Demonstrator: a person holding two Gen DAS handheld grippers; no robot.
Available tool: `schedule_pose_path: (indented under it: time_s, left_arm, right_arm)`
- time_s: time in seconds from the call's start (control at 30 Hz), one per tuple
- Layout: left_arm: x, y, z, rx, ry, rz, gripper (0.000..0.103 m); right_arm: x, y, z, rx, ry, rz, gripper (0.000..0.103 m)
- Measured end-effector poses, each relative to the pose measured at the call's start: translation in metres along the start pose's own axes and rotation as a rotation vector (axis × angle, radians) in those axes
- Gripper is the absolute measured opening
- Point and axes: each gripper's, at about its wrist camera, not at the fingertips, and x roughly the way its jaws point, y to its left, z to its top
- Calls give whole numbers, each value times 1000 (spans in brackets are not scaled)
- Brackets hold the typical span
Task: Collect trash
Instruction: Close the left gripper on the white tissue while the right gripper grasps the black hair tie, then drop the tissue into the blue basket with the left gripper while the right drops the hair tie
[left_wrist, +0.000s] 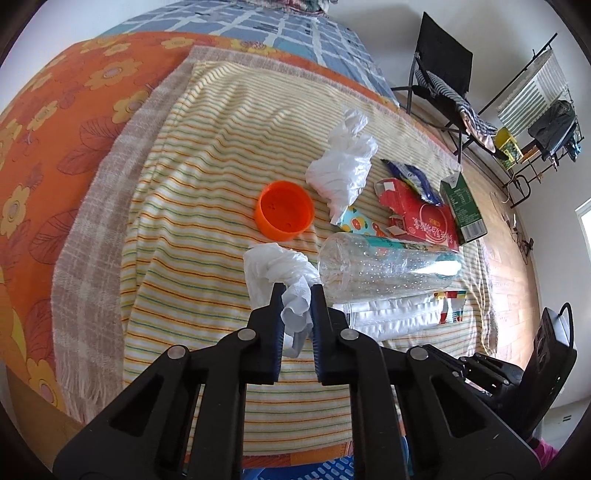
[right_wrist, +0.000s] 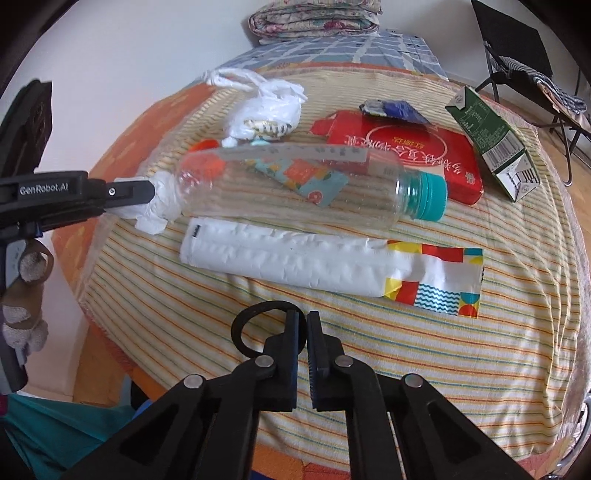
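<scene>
My left gripper (left_wrist: 296, 291) is shut on a crumpled white tissue (left_wrist: 277, 269) on the striped towel (left_wrist: 207, 192); it also shows in the right wrist view (right_wrist: 159, 206) at the bottle's base. A clear plastic bottle (left_wrist: 388, 267) with a teal cap (right_wrist: 430, 197) lies beside it. An orange cap (left_wrist: 284, 210), a white plastic bag (left_wrist: 343, 166), a red box (right_wrist: 406, 155), a green carton (right_wrist: 491, 144) and a white wrapper (right_wrist: 314, 262) lie around. My right gripper (right_wrist: 303, 319) is shut and empty, above the towel's near part; a black ring (right_wrist: 255, 325) shows at its left finger.
The towel lies on an orange flowered sheet (left_wrist: 55, 129) over a bed. A black chair (left_wrist: 443, 66) and a clothes rack (left_wrist: 535, 110) stand on the wooden floor to the right. A blue basket (left_wrist: 314, 472) shows below the bed edge.
</scene>
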Motion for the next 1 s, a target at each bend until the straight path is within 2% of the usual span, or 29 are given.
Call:
schedule_pose_path:
  time_s: [0.27, 0.5, 1.0]
  left_arm:
    - [-26, 3, -8, -2, -33, -39, 10]
    - [-54, -8, -33, 40, -38, -91, 10]
    - [-67, -47, -128, 155, 86, -170, 10]
  right_arm:
    - [-26, -2, -5, 17, -31, 39, 2]
    - [-49, 4, -25, -7, -58, 71, 2]
    - [-75, 9, -105, -10, 10, 137, 2]
